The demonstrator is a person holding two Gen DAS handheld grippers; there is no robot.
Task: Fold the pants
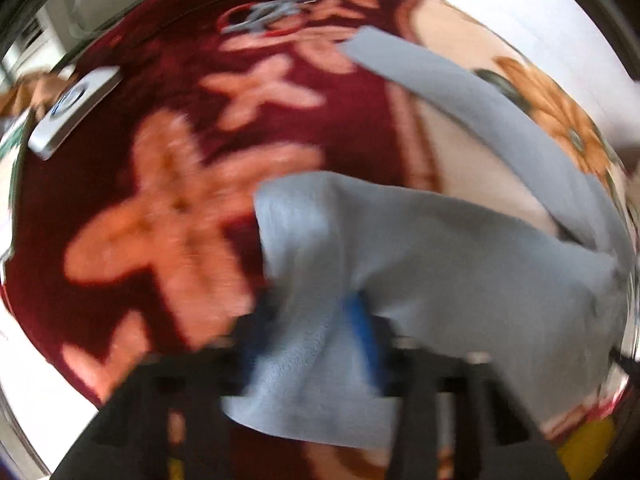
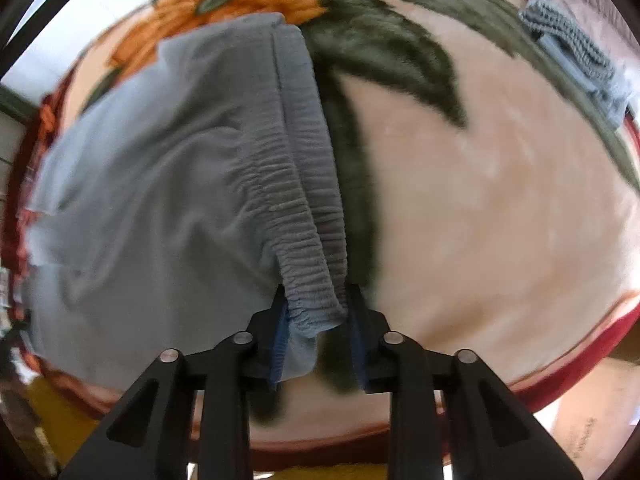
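Left wrist view, badly blurred: your left gripper (image 1: 316,312) is clenched on a bunch of the grey pants (image 1: 420,248) at the lower centre of the frame. Cloth is wedged between the blue pads (image 1: 366,336) and spills toward the camera over the black fingers. One leg runs off as a narrow strip toward the upper right. Under it lies a blanket (image 1: 168,184), dark red with pale orange flowers on the left, cream with an orange flower at the right edge. A silver flat object (image 1: 74,110) sits at the upper left; too blurred to name.

Right wrist view, sharper: your right gripper (image 2: 318,312) is grasping the ribbed elastic waistband (image 2: 296,208) at the lower centre, the band's end pinched between the pads. The body of the pants fills the left half of the frame, lying on the blanket's cream field with its green leaf and orange flower. A second grey ribbed garment (image 2: 576,60) lies well apart at the upper right.
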